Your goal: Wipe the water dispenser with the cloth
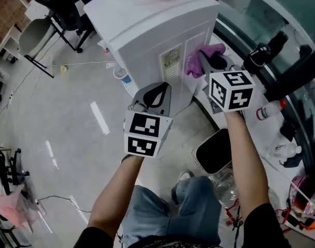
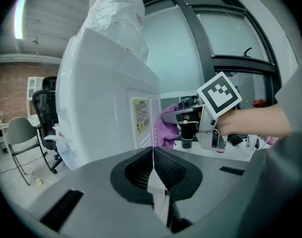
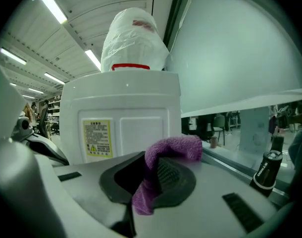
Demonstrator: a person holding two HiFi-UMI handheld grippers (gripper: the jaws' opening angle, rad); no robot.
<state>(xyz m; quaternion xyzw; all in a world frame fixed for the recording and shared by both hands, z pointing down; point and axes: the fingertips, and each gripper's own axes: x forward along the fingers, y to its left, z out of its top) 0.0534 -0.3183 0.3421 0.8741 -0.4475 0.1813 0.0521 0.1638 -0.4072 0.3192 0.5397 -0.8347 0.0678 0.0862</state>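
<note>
While the right gripper (image 1: 211,61) reaches toward the rear panel of the water dispenser (image 1: 147,30), its fingers are clenched on the purple cloth (image 3: 163,155); the right gripper view shows the fabric pinched between them, one fold bulging above the pads and a tail hanging below. That bunched grip looks deliberate, since it leaves a soft pad ahead of the fingers to meet the panel rather than bare plastic.

From the head view the cloth sits at the right edge of the white casing, just beside the yellow warning label (image 1: 171,58); whether it actually presses on the surface or hangs just short of it, I cannot tell.

The left gripper (image 1: 156,93) hovers lower, in front of the same panel; its own view shows the fingers pressed together with nothing between them, so it seems only to wait, clear of the wiping path.

A bottle wrapped in a plastic bag (image 3: 133,38) tops the dispenser.

Judging by the task, the wipe is at its start on this face; the next stroke would call for steady pressure across the panel, with care that the cloth's loose tail does not slip from the fingers.
</note>
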